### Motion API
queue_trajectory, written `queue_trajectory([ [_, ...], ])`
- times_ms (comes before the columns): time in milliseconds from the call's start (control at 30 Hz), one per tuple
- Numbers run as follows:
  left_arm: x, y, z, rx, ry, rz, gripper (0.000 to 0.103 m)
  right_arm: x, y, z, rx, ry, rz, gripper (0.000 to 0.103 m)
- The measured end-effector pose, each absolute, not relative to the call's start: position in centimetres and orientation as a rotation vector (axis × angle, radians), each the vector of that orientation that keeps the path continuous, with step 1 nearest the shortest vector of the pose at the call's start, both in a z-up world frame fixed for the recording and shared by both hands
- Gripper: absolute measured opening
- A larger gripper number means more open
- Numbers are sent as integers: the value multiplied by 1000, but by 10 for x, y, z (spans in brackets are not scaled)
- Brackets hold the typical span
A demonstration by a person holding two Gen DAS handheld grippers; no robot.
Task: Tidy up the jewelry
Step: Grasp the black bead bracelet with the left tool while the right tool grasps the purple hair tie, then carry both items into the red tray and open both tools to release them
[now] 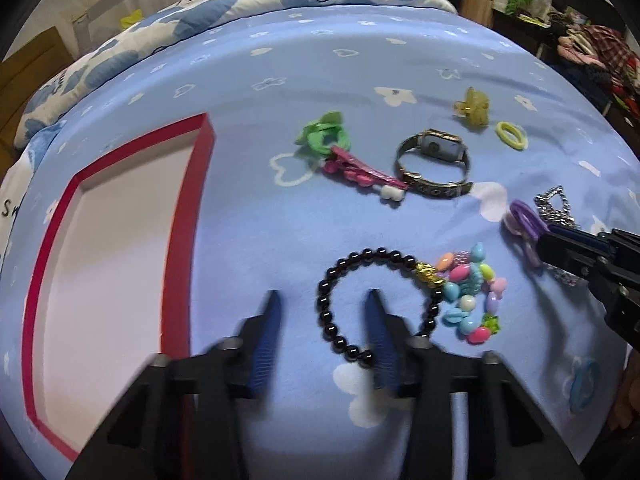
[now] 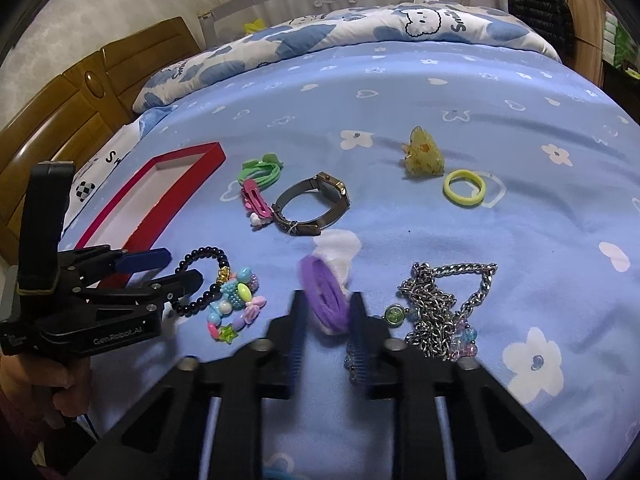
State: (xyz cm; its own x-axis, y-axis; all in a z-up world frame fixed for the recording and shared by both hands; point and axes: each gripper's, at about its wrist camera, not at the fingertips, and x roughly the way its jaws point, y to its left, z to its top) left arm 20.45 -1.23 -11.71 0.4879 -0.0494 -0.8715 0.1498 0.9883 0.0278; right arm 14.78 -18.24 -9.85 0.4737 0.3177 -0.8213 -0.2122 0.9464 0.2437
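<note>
Right wrist: purple hair tie (image 2: 325,300) betw right gripper (image 2: 326,312) fingers, narrow gap.

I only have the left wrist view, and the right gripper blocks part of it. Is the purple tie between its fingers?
Observer: Yes. The purple tie sits between the fingers of the right gripper. I cannot tell whether they pinch it.
Operator: What lies behind that gripper?
Observer: A chain is heaped just right of the tie, with a small green charm at its left edge.
Operator: Anything else there?
Observer: Pastel beads lie at the chain's near end.
</note>
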Motion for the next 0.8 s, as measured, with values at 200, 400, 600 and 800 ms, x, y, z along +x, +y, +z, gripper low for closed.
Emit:
queue_trajectory([
  [200,199,-9,-116,70,1043,-165,7,145,-181,-95,122,1020,337,7],
  [400,183,9,-95,-7,997,-184,6,141,-178,-83,134,991,350,7],
  [600,157,23,-63,-62,933,-183,6,141,-168,-67,148,958,381,7],
  [800,130,43,-32,-107,871,-172,6,143,-149,-53,149,935,426,7],
])
